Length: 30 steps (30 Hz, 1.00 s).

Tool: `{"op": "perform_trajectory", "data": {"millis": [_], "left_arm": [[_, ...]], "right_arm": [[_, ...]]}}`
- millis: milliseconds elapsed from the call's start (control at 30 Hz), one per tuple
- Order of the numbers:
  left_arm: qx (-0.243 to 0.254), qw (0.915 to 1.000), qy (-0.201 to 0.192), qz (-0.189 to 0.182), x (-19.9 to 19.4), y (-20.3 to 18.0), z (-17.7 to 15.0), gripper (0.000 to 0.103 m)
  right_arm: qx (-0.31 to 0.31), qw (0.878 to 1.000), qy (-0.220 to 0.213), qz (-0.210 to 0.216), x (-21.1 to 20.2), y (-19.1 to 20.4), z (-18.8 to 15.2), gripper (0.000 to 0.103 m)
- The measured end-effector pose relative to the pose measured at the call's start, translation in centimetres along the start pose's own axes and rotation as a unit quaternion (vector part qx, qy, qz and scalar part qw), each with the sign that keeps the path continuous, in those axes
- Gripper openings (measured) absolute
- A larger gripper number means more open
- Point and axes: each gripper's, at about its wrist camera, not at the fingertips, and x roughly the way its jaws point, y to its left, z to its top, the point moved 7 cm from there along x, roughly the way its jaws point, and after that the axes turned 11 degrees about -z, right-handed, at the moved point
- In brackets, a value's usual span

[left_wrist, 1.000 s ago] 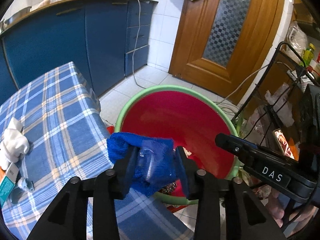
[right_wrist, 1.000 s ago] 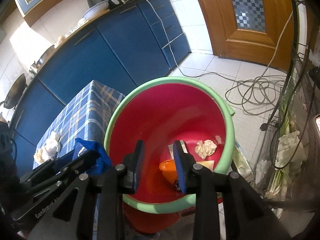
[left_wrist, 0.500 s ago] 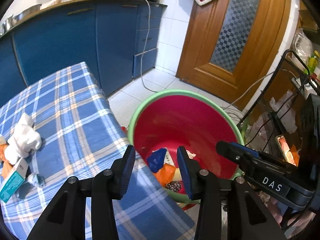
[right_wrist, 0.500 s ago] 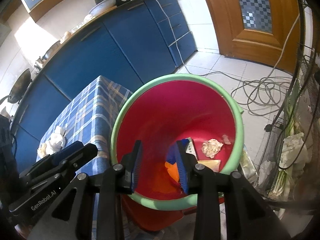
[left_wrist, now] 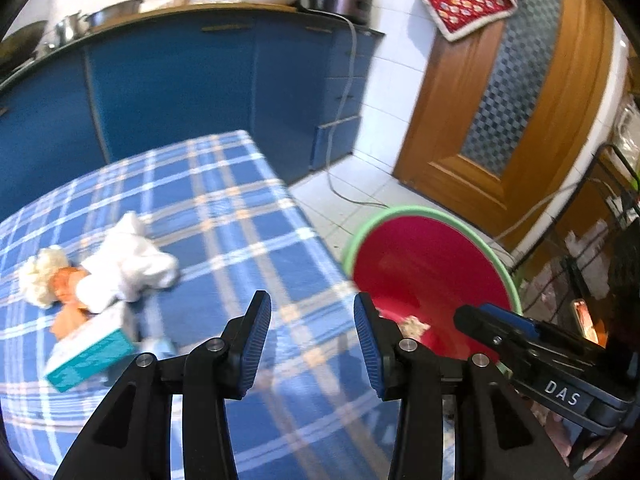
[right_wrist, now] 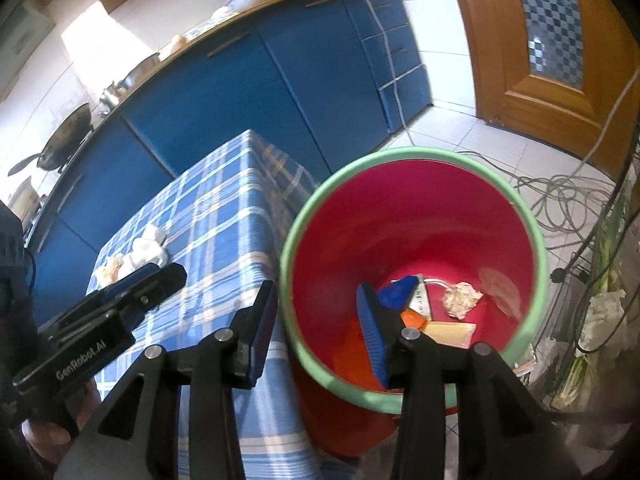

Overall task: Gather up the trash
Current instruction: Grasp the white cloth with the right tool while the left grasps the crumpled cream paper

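A table under a blue plaid cloth (left_wrist: pixel 224 216) is filling the left of the scene, and a red plastic bin with a green rim (right_wrist: pixel 412 240) is standing on the floor just beside its right edge, already holding a blue scrap, orange pieces and a crumpled paper ball (right_wrist: pixel 462 299). Remaining trash is lying on the cloth's left part: a white crumpled tissue wad (left_wrist: pixel 128 264), something orange under it, blurred, perhaps a wrapper, and a teal-and-white carton (left_wrist: pixel 90 354). The left gripper (left_wrist: pixel 312 340) is hanging over the cloth, jaws moderately apart and empty. The right gripper (right_wrist: pixel 316 330) is straddling the bin's rim, jaws opening with nothing between them. The step looks like reaching for the next piece; that calls for carrying the left gripper leftward onto the tissue.
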Motion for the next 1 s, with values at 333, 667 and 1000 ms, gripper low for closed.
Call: {"op": "perform_trajectory", "data": {"millis": [333, 667, 1000], "left_arm": [[-0.037, 0.9974, -0.031, 0.054, -4.0, 6.5, 0.6, 0.044], [-0.071, 0.9896, -0.049, 0.115, -7.8, 13.8, 0.5, 0.044], [-0.108, 0.9817, -0.049, 0.149, -8.9, 20.3, 0.5, 0.045]], "right_arm": [[-0.06, 0.998, 0.005, 0.021, 0.4, 6.0, 0.1, 0.051], [-0.123, 0.991, 0.015, 0.051, 1.7, 13.8, 0.1, 0.062], [-0.166, 0.983, 0.027, 0.069, 4.3, 20.9, 0.1, 0.068]]}}
